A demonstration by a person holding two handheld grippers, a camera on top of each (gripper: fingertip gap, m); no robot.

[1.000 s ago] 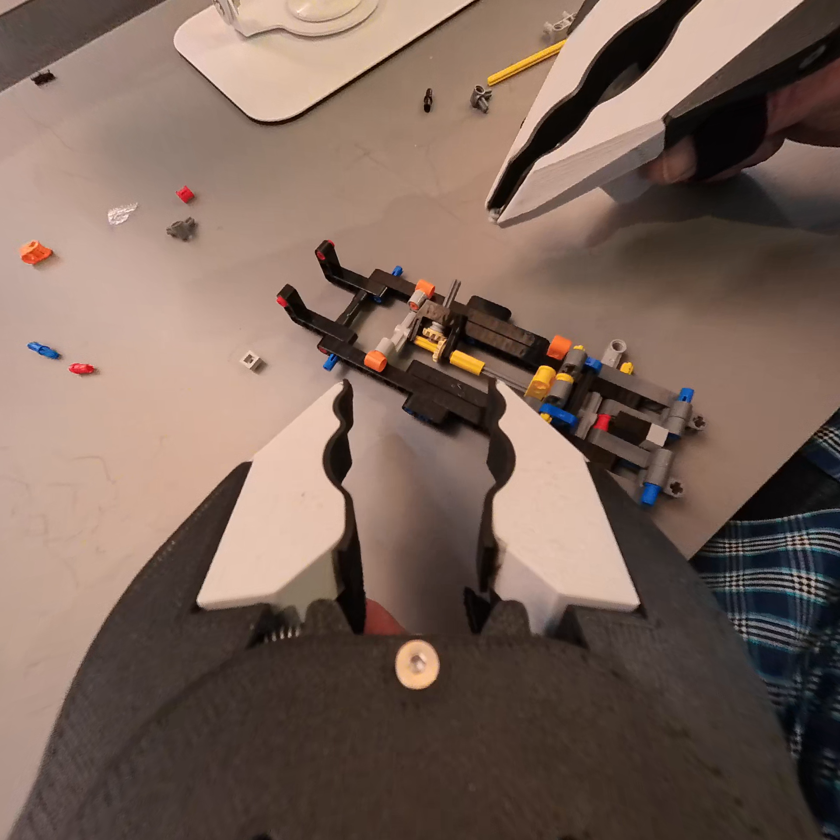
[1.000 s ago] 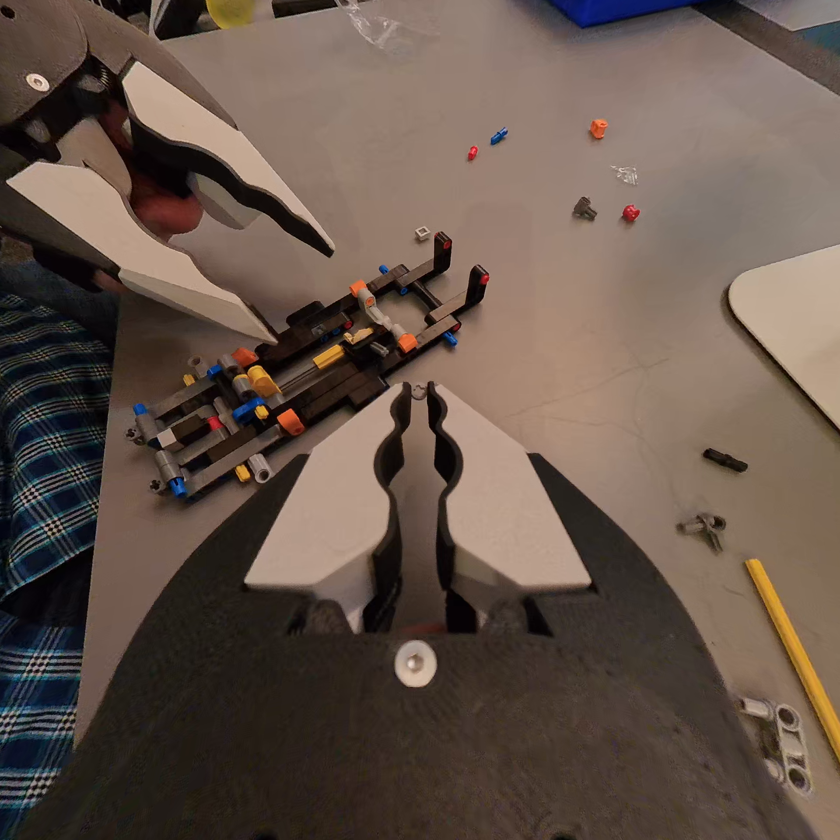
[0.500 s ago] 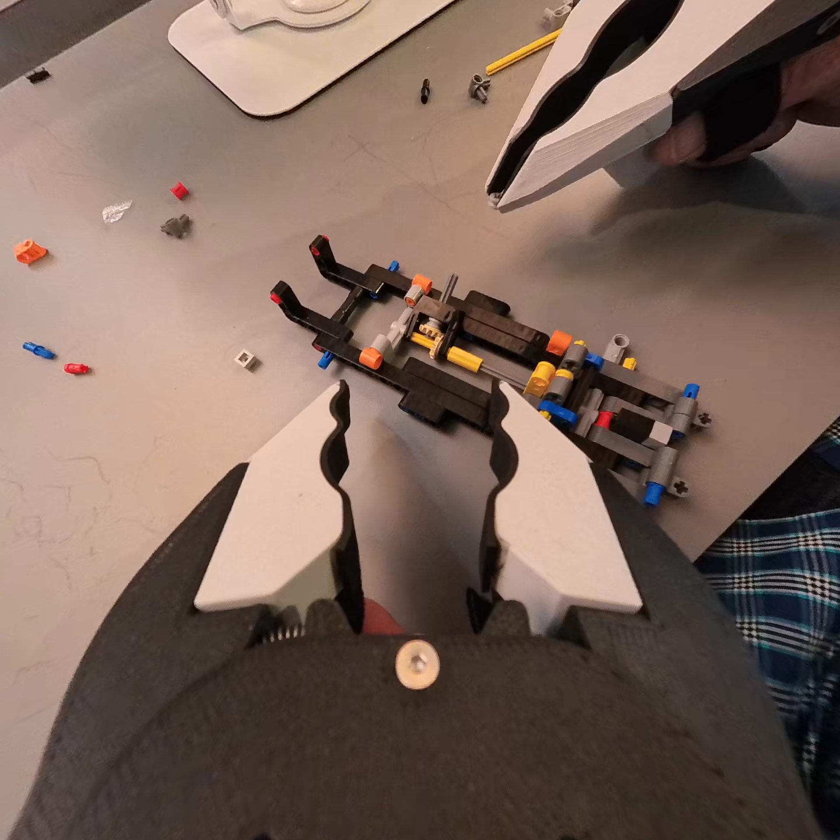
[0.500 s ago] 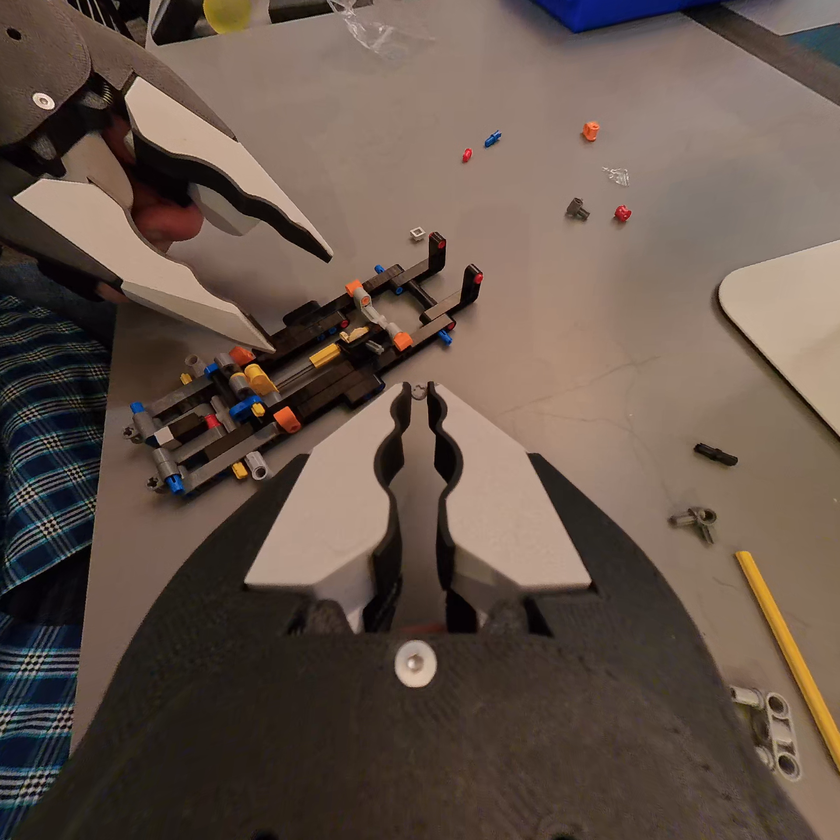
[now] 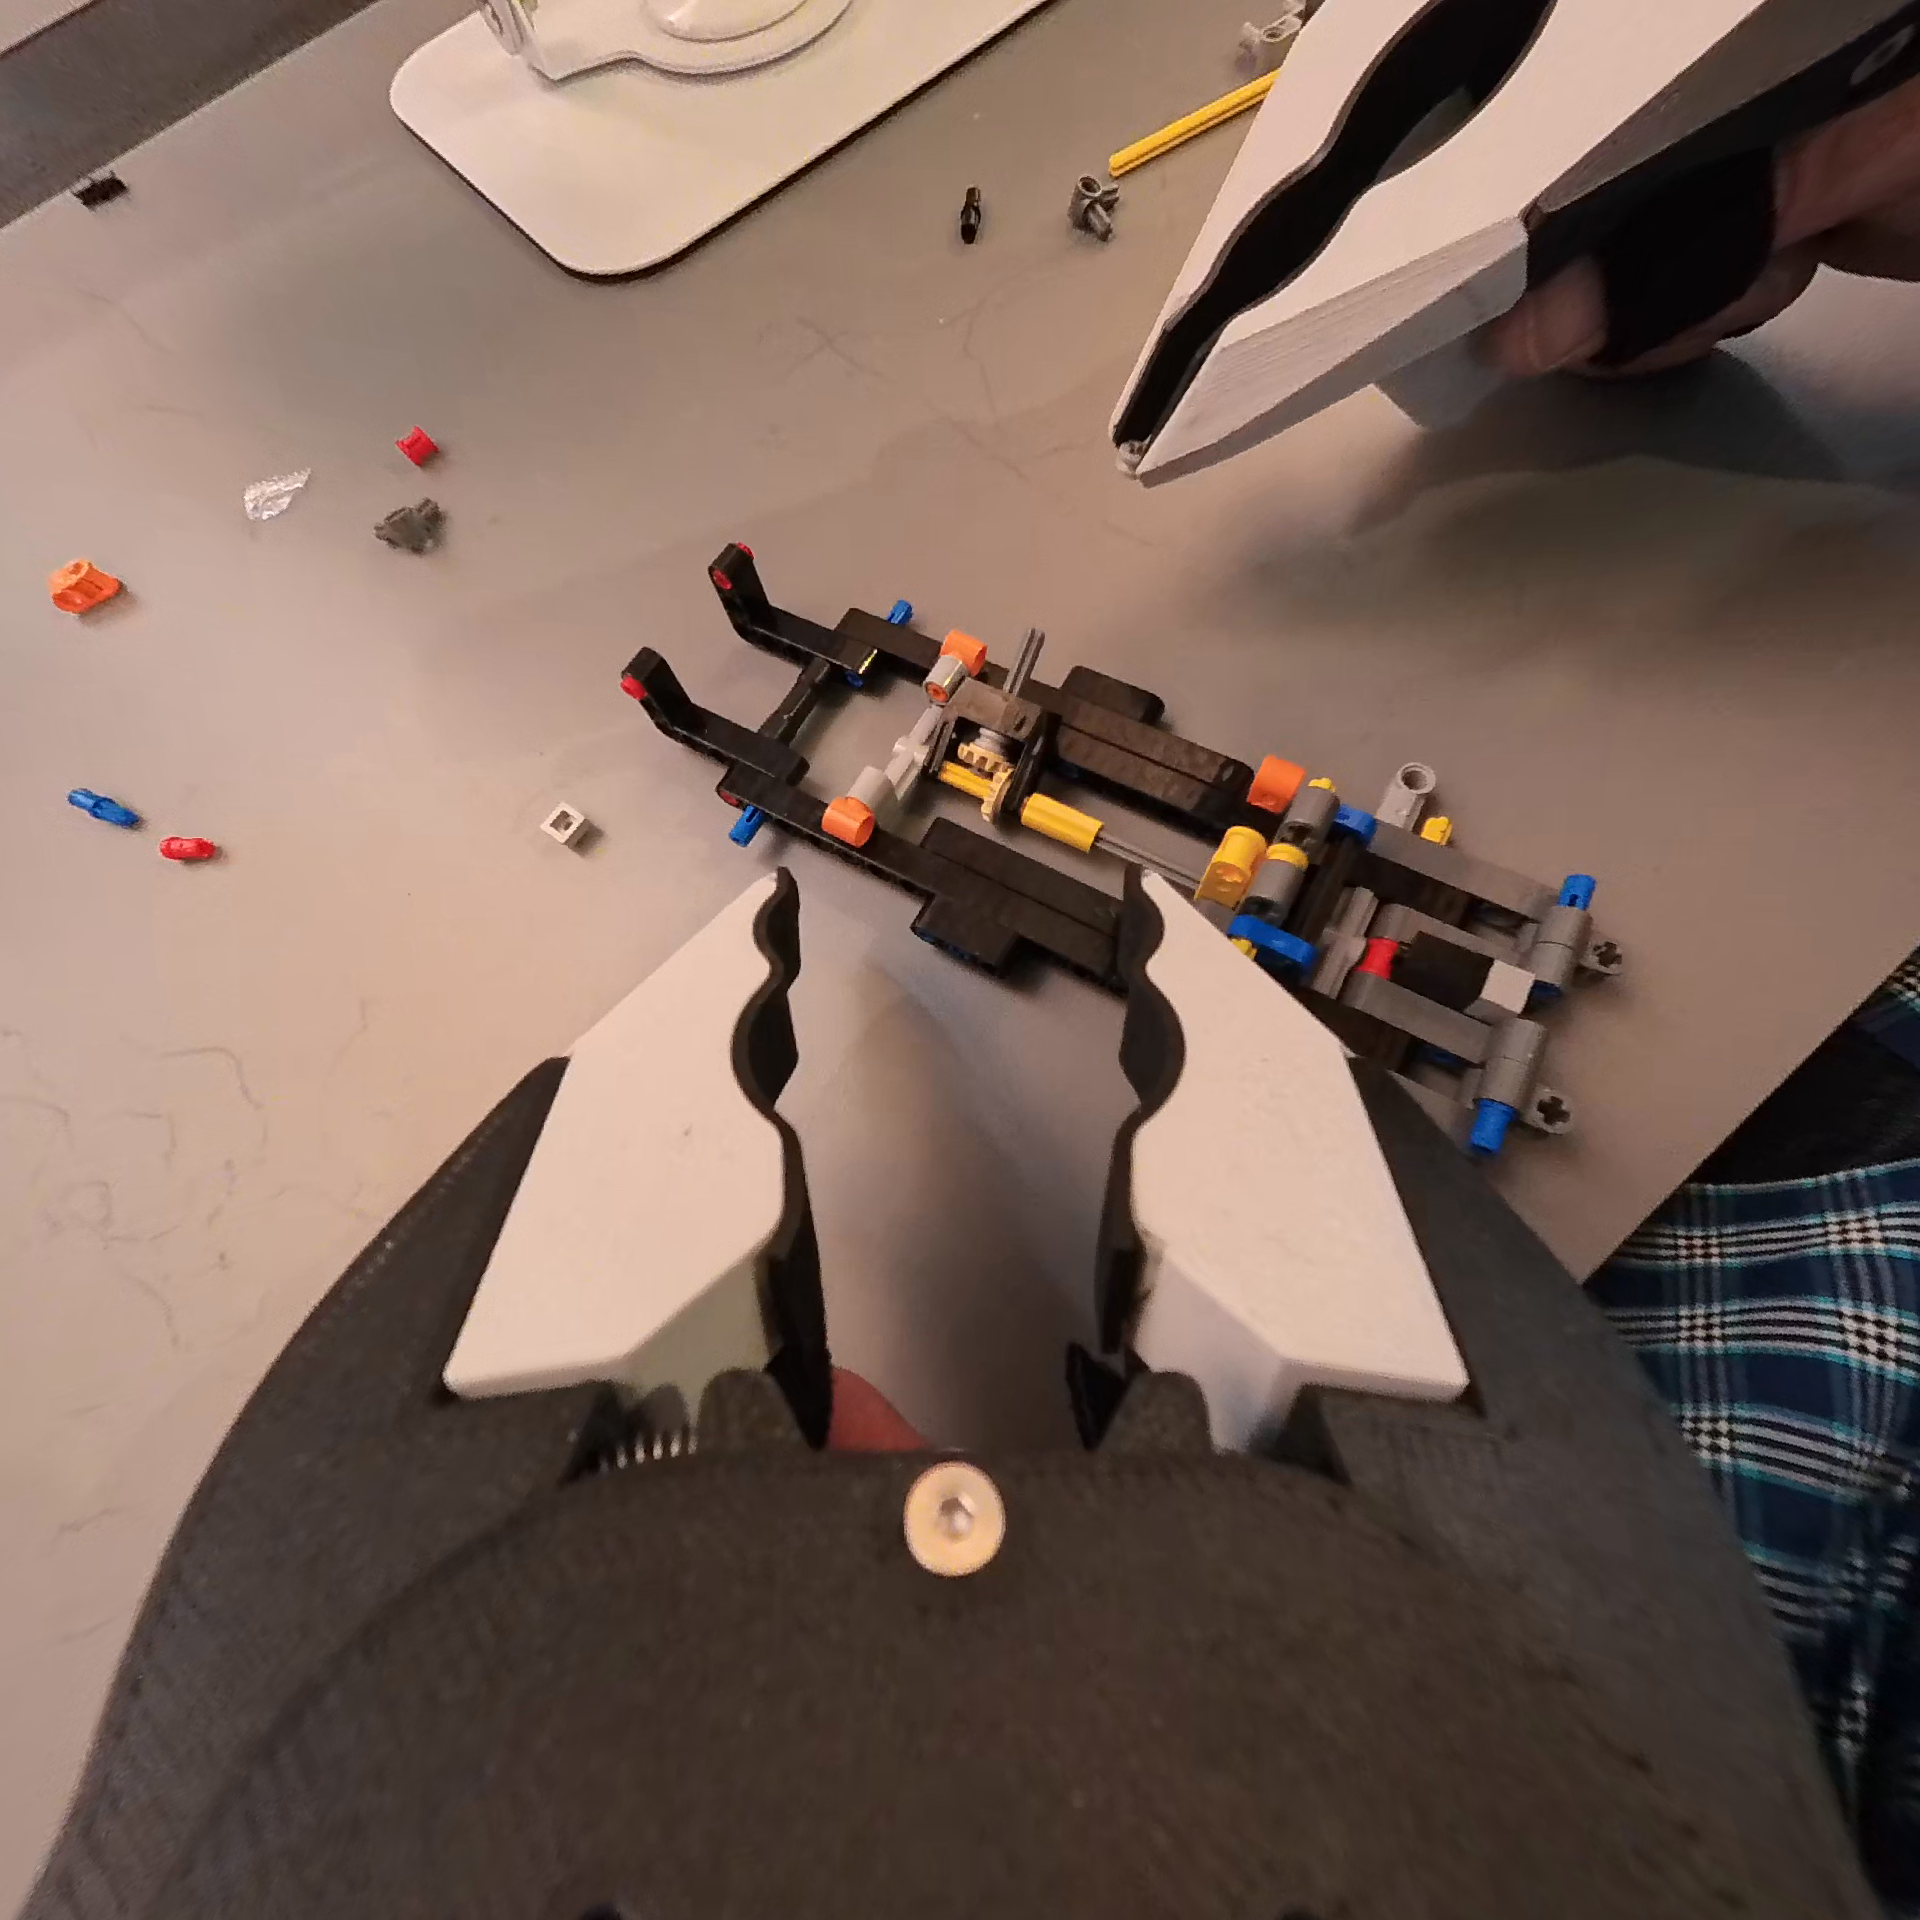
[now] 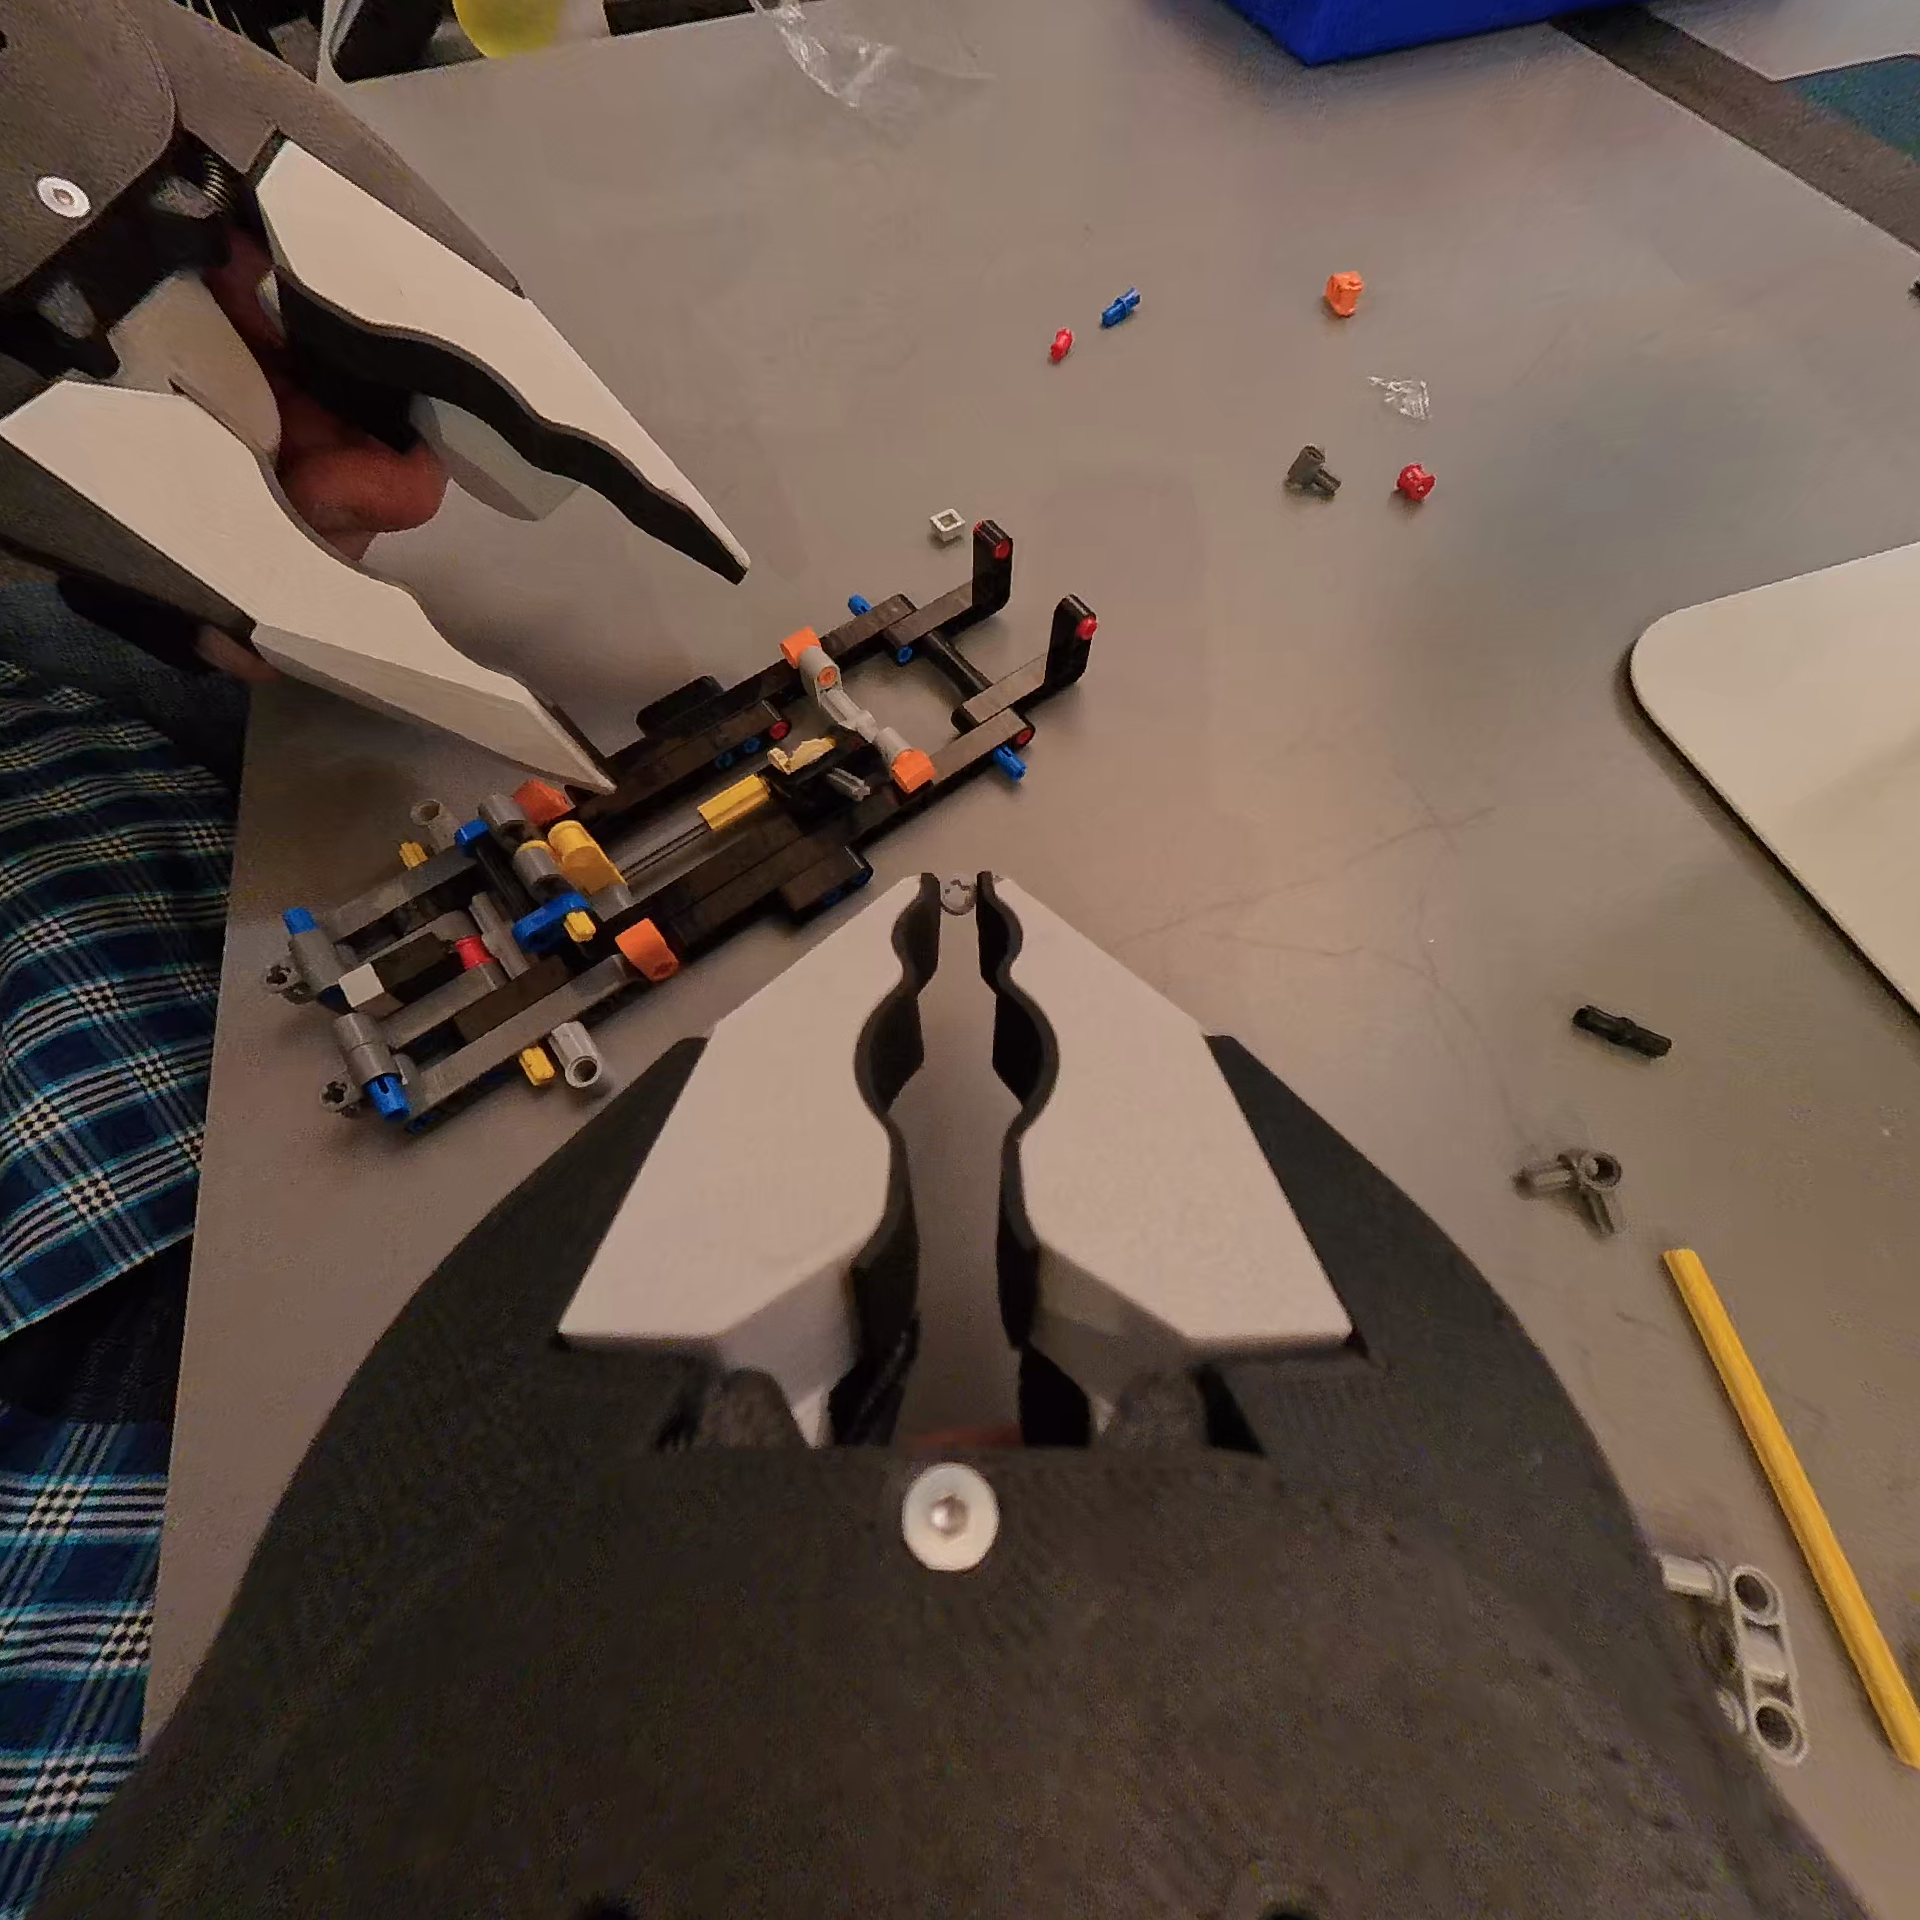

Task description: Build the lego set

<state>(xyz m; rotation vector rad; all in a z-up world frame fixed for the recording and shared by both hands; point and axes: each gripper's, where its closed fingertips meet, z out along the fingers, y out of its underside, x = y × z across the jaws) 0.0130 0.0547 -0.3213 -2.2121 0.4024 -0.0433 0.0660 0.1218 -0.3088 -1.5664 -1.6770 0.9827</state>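
**Right wrist view: small grey piece pinched above a half-built chassis**

Right wrist view shows the right gripper nearly closed, its tips pinching a tiny light-grey ring-shaped piece just beside the long lego chassis, which lies flat on the grey table near its edge. The left gripper hangs with a wide gap between its fingers and nothing in it, one tip over the chassis's black beam.

Loose parts lie scattered beyond the chassis: a small white square piece near its forked end, a blue pin beside a red pin, an orange connector, a clear fragment, a dark grey connector and a red bush. Farther off sit a black pin, a grey angled connector, a yellow axle, a grey double-hole connector and a white board. Plaid fabric shows past the table edge. No writing is legible.
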